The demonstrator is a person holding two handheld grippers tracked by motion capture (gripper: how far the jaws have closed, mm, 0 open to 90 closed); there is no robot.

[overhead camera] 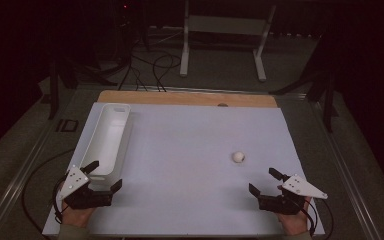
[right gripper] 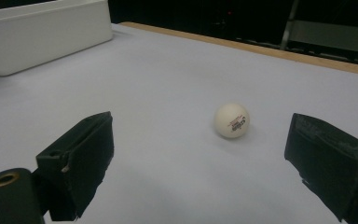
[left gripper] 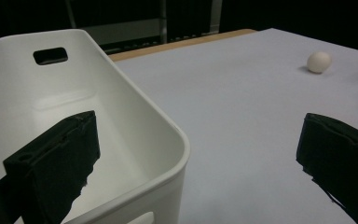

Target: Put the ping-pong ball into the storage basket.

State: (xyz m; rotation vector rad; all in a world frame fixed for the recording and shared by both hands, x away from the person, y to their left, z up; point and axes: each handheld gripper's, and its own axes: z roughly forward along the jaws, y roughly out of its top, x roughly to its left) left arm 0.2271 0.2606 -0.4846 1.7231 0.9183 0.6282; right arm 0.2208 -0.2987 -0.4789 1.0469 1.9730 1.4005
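Observation:
A small white ball [overhead camera: 238, 157] with a printed mark lies on the pale table sheet [overhead camera: 190, 150], right of centre. My right gripper [overhead camera: 265, 181] rests near the front right edge, jaws wide open, and the ball [right gripper: 232, 120] sits a short way beyond them, untouched. A long white bin [overhead camera: 107, 137] stands along the left side, empty inside. My left gripper [overhead camera: 103, 174] is at the bin's near end, open, with one jaw over the bin's [left gripper: 135, 121] inside and the other over the sheet. The ball [left gripper: 318, 61] appears far off to the right there.
A wooden strip [overhead camera: 187, 98] borders the sheet's far edge. Beyond the table stand a white frame's legs [overhead camera: 184, 45] and dark cables on the floor. The sheet between bin and ball is bare.

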